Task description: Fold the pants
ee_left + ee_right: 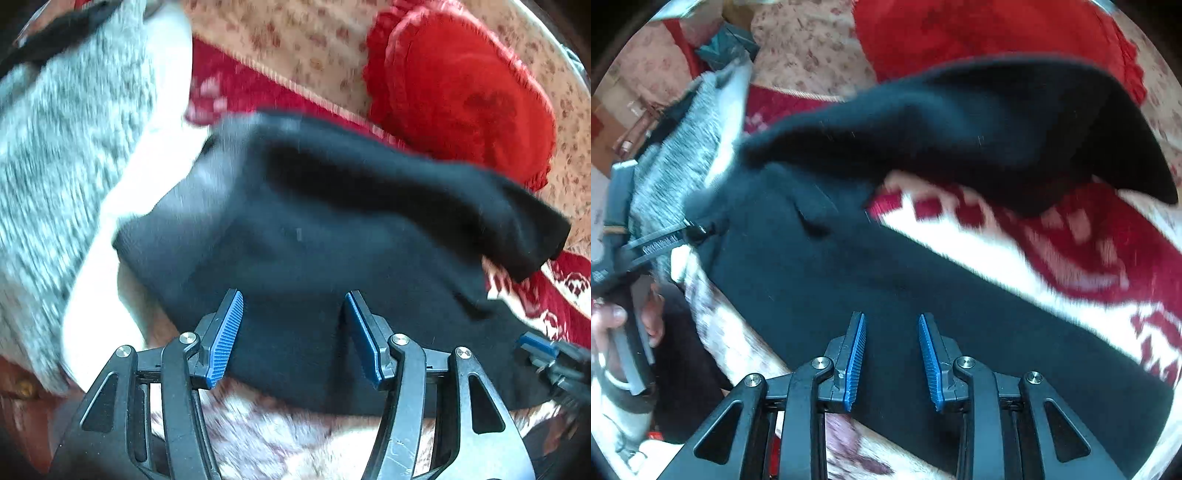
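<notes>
The dark navy pants (314, 236) lie rumpled on a red and white patterned blanket (1052, 236). In the left wrist view my left gripper (293, 306) is open, its blue pads (227, 339) spread over the near edge of the cloth. In the right wrist view the pants (849, 266) run from lower right to upper left, with one leg (997, 122) doubled over at the top. My right gripper (892, 325) is open above the cloth. The left gripper also shows at the left edge of the right wrist view (683, 232), its tips at the pants' edge.
A red ruffled cushion (461, 88) lies behind the pants on floral bedding (295, 44). A grey fuzzy knit garment (62, 155) lies to the left. A hand (613, 325) holds the left tool's grip.
</notes>
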`<state>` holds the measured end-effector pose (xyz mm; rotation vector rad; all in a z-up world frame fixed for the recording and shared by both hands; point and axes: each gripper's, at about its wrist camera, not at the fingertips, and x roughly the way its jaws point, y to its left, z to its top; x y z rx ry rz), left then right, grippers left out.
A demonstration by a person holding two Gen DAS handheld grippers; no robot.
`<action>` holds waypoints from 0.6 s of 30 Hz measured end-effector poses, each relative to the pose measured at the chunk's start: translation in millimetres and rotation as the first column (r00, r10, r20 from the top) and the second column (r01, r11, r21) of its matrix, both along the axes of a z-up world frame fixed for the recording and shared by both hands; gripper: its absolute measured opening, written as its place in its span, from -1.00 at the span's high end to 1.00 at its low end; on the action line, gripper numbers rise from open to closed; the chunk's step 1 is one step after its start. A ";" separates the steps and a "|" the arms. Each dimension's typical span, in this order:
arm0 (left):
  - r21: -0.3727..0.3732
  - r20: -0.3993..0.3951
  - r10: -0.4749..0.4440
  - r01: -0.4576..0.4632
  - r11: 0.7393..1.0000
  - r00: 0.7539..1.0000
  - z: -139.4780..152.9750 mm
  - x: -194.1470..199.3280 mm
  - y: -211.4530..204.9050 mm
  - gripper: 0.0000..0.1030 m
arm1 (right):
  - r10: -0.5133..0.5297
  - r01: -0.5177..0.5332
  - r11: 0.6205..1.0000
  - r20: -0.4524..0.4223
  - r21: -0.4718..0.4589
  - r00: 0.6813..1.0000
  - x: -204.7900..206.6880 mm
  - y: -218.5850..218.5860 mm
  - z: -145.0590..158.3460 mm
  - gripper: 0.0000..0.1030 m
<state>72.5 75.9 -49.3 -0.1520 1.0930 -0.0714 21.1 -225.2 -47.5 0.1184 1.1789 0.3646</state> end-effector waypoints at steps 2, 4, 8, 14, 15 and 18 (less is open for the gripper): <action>0.002 0.028 0.022 -0.023 1.000 0.999 9.8 14.5 4.5 -0.11 | -0.002 -0.001 0.999 0.054 0.039 0.999 12.4 0.9 20.5 0.40; 0.001 0.016 0.045 -0.045 0.999 0.999 11.0 34.5 11.3 -0.11 | -0.006 0.001 0.999 0.120 0.044 0.993 30.3 8.9 42.8 0.29; 0.024 -0.039 0.112 -0.111 0.994 0.993 -4.2 71.5 23.9 -0.11 | 0.043 -0.055 0.997 0.226 0.049 0.973 84.2 40.8 66.0 0.20; -0.017 -0.089 0.145 -0.147 0.989 0.985 -22.1 107.0 35.5 -0.11 | 0.210 -0.210 0.977 0.187 -0.018 0.960 169.9 121.3 45.9 0.20; -0.012 -0.086 0.142 -0.143 0.990 0.986 -23.7 109.5 35.8 -0.11 | 0.246 -0.242 0.969 0.168 -0.040 0.955 184.2 136.5 35.0 0.20; -0.006 -0.071 0.128 -0.129 0.992 0.989 -27.9 113.8 34.8 -0.23 | 0.318 -0.311 0.947 0.117 -0.079 0.941 212.9 164.0 12.3 0.20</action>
